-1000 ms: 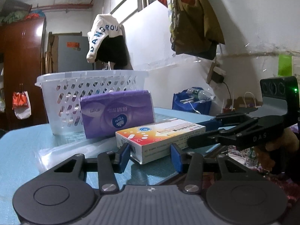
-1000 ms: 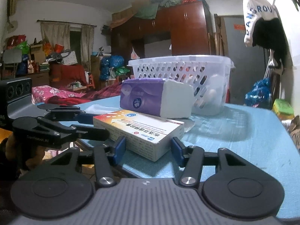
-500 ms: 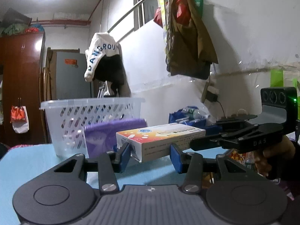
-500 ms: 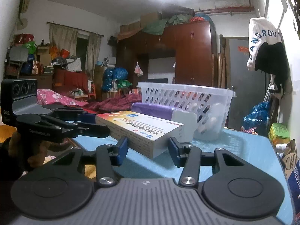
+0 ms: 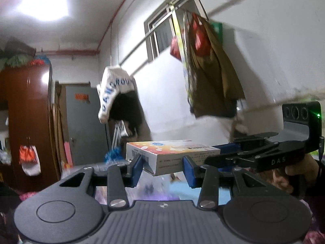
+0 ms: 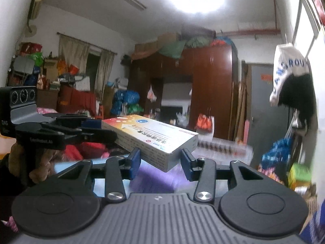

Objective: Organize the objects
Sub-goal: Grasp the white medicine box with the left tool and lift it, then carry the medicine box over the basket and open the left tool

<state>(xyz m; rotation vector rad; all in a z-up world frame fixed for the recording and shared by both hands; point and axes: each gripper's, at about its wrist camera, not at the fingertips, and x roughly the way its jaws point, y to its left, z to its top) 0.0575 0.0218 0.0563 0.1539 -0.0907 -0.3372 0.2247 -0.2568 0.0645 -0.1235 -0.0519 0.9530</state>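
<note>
A flat white medicine box [image 5: 172,152] with an orange and blue top hangs in the air above the table, gripped at both ends. My left gripper [image 5: 163,167] has its blue pads on the near corner, jaws still closing. My right gripper [image 5: 225,152] clamps the far end. Seen from the right wrist, the box [image 6: 154,134] sits between my right gripper [image 6: 160,161] pads, which are also closing, and my left gripper [image 6: 95,128] grips the other end. A purple tissue pack [image 6: 158,180] lies blurred below.
The white lattice basket [image 6: 223,146] stands blurred on the blue table [image 5: 203,195], lower than the box. A white and black garment [image 5: 115,99] and brown bags [image 5: 211,77] hang on the wall. A dark wardrobe [image 6: 211,89] stands behind. A hand [image 5: 292,174] grips the right tool.
Both grippers rose together, lifting the box off the table. The basket and tissue pack sank toward the bottom of both views. The jaws narrowed slightly on the box.
</note>
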